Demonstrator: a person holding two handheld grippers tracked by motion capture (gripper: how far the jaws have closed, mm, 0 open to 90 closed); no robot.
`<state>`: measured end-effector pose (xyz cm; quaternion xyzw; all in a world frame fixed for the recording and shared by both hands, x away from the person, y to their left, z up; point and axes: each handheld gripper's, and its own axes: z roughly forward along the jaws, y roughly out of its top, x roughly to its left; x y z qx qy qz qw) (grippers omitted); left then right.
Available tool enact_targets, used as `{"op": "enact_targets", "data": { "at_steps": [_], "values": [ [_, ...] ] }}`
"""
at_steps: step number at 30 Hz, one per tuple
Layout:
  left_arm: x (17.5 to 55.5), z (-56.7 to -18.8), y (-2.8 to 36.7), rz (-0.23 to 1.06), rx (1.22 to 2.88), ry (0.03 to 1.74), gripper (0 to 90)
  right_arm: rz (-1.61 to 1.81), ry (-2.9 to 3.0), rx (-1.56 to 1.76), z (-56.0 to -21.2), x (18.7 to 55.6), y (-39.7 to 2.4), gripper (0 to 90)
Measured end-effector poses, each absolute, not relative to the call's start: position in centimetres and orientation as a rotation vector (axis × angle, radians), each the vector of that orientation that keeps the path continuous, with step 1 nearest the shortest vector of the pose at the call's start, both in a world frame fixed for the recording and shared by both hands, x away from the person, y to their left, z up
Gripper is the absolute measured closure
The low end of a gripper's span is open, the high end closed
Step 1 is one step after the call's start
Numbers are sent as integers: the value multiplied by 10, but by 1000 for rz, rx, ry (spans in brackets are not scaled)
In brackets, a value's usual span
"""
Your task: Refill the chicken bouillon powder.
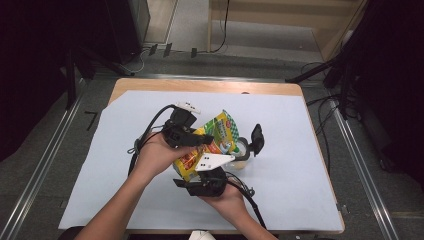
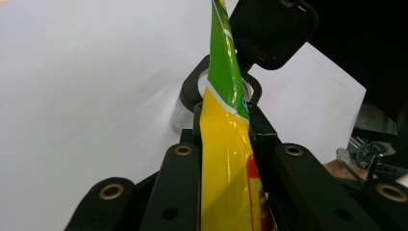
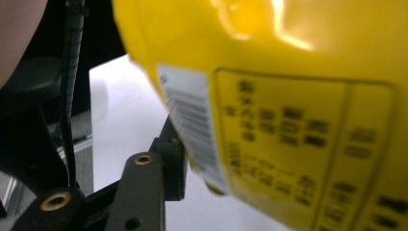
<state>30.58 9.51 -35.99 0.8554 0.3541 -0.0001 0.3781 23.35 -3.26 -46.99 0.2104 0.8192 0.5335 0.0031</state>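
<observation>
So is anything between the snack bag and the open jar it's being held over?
Nothing visible. The left tongs pinch the yellow-green snack bag edge-on, its upper end reaching the clear jar, whose black lid is flipped up and clear of the mouth.

The pouch (image 1: 212, 142) is showing glossy yellow low down and green toward its top, with a green-and-white checked patch and red print, and its back is carrying a white barcode and black lettering. The jar (image 1: 243, 148) at its right is looking clear under a black flip lid. The desk (image 1: 295, 89) is showing tan wood around a pale blue-white sheet (image 1: 290, 150).
</observation>
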Motion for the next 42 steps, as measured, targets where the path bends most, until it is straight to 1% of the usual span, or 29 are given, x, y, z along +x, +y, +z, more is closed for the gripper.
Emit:
{"op": "enact_targets", "data": {
  "at_steps": [2, 7, 9, 13, 19, 21, 27, 30, 34, 38, 42],
  "values": [
    [306, -360, 93, 2, 2197, 909, 818, 1635, 2585, 630, -470, 231, -29, 572],
    [307, -362, 91, -1, 2197, 918, 837, 1581, 2584, 599, -471, 230, -27, 573],
    [308, -362, 91, -2, 2196, 916, 838, 1559, 2579, 595, -470, 230, -27, 618],
    [310, -362, 89, -7, 2176, 914, 826, 1531, 2559, 610, -469, 231, -27, 648],
    [313, -361, 87, -18, 2159, 902, 775, 1582, 2543, 654, -467, 232, -29, 657],
    [315, -361, 87, -27, 2162, 896, 739, 1596, 2535, 657, -466, 232, -30, 658],
    [322, -361, 90, -46, 2131, 951, 703, 1643, 2524, 694, -464, 236, -32, 661],
    [323, -362, 92, -74, 2124, 955, 629, 1658, 2522, 712, -463, 239, -34, 661],
    [323, -362, 92, -71, 2121, 955, 613, 1670, 2523, 729, -461, 240, -35, 663],
    [324, -362, 92, -91, 2114, 963, 566, 1713, 2517, 780, -461, 240, -36, 666],
    [325, -362, 92, -94, 2114, 976, 571, 1717, 2504, 793, -459, 240, -36, 664]
  ]
}}
